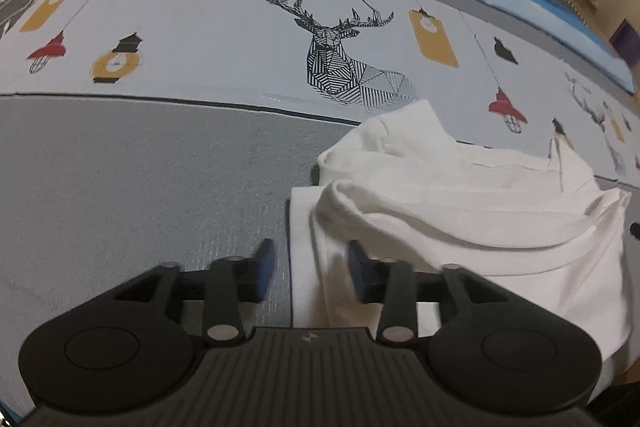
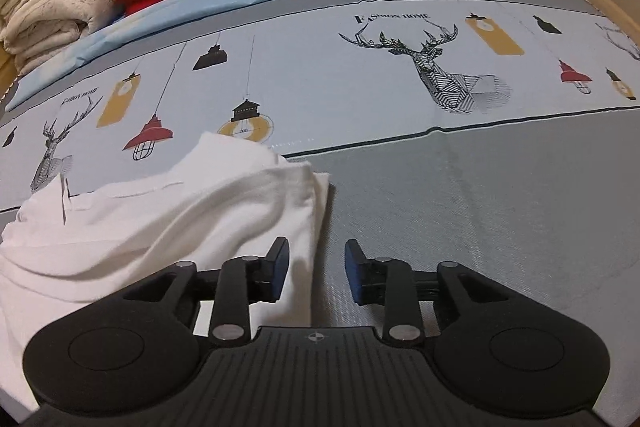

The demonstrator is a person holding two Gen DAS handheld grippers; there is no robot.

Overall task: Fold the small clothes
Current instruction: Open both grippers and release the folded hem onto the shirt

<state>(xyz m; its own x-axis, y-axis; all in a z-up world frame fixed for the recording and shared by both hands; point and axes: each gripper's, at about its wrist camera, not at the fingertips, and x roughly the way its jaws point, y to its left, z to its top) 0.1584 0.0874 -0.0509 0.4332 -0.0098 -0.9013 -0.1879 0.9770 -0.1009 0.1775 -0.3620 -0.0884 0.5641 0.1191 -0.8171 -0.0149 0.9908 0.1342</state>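
We judge a fold half done: the white garment (image 1: 460, 195) lies bunched on the bed (image 1: 140, 167), each hand-held gripper, left (image 1: 310, 269) and right (image 2: 316, 271), gaping empty astride its side edges, needing fresh grips

Two low wrist views, close over the bed (image 1: 140, 187)

Both faced forward along their fingers (image 2: 280, 267); each saw the white garment (image 1: 460, 195) and deer print (image 2: 440, 71).
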